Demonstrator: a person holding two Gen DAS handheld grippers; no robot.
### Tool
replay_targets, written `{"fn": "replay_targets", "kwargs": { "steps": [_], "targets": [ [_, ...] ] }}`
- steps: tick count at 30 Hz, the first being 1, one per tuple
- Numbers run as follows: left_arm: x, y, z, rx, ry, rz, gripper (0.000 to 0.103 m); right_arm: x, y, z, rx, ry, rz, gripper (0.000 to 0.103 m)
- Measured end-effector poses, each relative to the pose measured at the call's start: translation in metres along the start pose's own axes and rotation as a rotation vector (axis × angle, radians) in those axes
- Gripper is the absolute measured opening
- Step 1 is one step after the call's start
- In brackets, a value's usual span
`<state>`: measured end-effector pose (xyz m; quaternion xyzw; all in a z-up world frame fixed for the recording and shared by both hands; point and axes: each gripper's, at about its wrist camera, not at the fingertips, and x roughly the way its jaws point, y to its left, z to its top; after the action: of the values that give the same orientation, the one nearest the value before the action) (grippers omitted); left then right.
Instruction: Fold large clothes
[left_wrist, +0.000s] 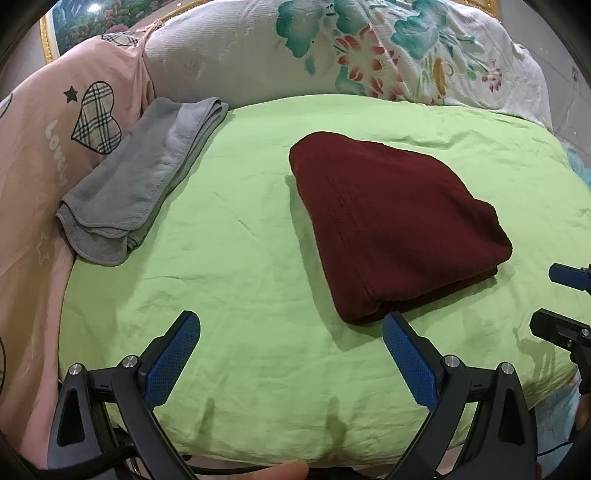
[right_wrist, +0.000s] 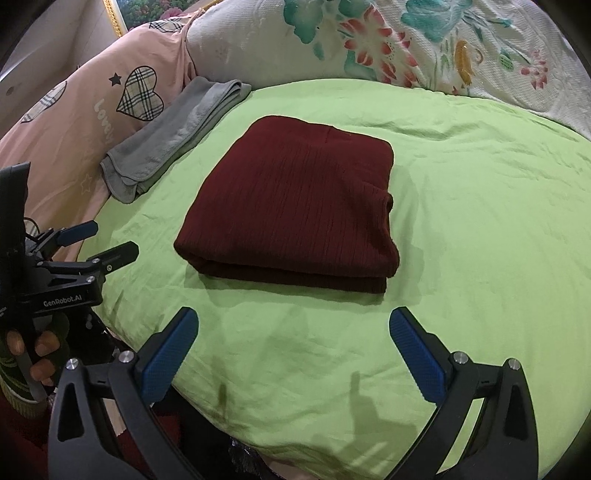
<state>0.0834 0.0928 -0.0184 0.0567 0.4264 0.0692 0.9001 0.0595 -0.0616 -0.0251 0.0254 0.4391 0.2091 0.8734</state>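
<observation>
Maroon garment (right_wrist: 291, 205) lies folded into a compact, layered rectangle near the middle of the green sheet (right_wrist: 480, 206), its stacked edges facing the near side. Ribbed knit texture is visible on the top layer. Neither tool touches it.

Left gripper (left_wrist: 290, 354) hovers above the sheet's near edge with jaws spread wide and nothing between the blue pads; the garment's near corner sits just beyond the right-hand finger. Right gripper (right_wrist: 293, 350) is likewise wide open and empty, positioned just short of the garment's folded edge. From the right wrist view the left tool appears at the far left, held in a hand (right_wrist: 35, 354).

Grey towel (left_wrist: 144, 177), folded, rests at the sheet's left margin, partly against a pink heart-print pillow (left_wrist: 55, 125). White floral bedding (left_wrist: 369, 48) is banked behind the sheet.
</observation>
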Motion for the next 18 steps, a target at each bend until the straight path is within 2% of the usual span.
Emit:
{"fn": "replay_targets", "kwargs": {
  "steps": [18],
  "targets": [
    [0.002,-0.004,0.010,0.004,0.001,-0.017,0.099,0.012,-0.003,0.024,-0.022,0.002,0.003,0.103]
  ]
}}
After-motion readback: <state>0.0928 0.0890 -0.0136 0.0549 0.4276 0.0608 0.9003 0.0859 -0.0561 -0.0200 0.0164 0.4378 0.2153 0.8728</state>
